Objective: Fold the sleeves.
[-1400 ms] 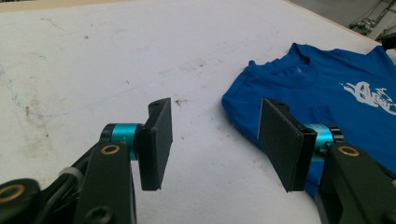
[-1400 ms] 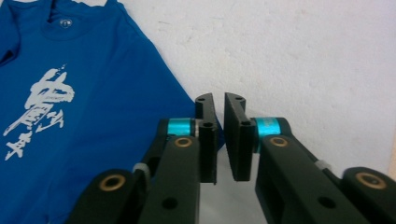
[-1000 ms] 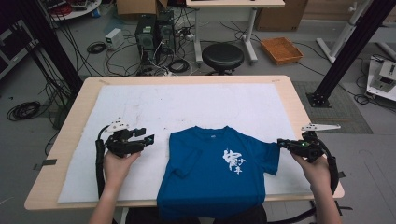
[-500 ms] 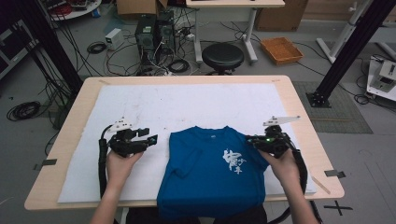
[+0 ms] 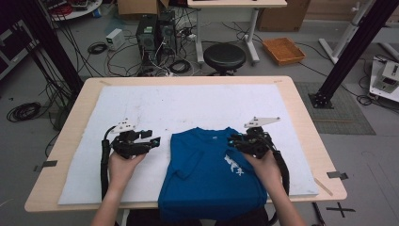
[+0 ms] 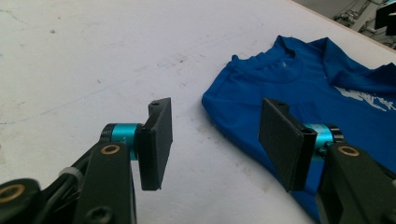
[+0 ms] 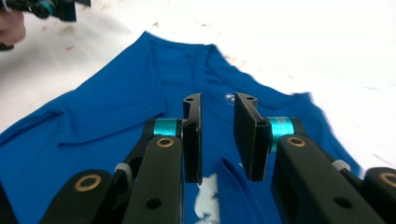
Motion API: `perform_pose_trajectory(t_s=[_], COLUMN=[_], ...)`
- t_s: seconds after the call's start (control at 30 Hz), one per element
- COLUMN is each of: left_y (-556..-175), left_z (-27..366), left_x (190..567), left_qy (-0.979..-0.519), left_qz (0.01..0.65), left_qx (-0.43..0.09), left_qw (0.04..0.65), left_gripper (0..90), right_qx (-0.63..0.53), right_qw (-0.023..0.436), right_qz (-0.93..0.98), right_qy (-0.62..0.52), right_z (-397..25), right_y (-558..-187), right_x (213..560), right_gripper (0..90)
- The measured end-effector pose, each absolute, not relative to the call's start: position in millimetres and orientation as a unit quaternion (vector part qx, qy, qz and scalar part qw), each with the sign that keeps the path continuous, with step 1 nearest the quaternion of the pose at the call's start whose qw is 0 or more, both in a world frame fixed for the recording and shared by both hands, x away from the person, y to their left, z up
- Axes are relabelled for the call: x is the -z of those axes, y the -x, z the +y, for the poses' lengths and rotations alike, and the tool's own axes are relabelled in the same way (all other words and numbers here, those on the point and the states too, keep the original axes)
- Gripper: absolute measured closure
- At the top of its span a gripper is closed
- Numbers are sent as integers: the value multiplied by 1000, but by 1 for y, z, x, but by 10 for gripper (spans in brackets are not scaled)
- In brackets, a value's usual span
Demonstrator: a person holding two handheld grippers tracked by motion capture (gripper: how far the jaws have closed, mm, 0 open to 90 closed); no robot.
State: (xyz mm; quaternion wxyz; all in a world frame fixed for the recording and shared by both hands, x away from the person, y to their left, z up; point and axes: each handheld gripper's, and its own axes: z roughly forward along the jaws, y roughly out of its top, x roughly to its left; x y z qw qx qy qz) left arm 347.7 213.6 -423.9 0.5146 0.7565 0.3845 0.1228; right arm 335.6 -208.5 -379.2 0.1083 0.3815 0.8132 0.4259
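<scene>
Bare white felt mat point(image 5: 188, 106) ahead of my claws, open passage. Only the flat blue cotton T-shirt point(image 5: 207, 174) lies between them.

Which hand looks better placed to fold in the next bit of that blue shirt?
Probably the left. Its tool sits open beside the blue shirt, whose near sleeve is not yet folded in. The right tool is over the side that already lies folded.
</scene>
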Motion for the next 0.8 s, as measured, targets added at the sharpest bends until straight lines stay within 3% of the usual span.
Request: perform_pose_trajectory(t_s=[0.3,0.5,0.67,0.8], left_y=[-348,-349,-349,-349], left_z=[210,205,204,205], left_x=[425,425,426,426], left_qy=[-759,-764,-765,-764], left_qz=[384,378,380,381], left_qx=[-120,-118,-119,-119], left_qw=[512,509,507,507], left_gripper=[450,450,450,450], right_qx=[-420,-411,-400,-410], right_qw=[103,79,66,69], right_qz=[771,772,795,818], right_qy=[-467,-478,-452,-399], right_z=[-278,-284,-276,-267], right_y=[-306,-296,-298,-291], right_x=[405,422,428,423], right_gripper=[642,642,839,900])
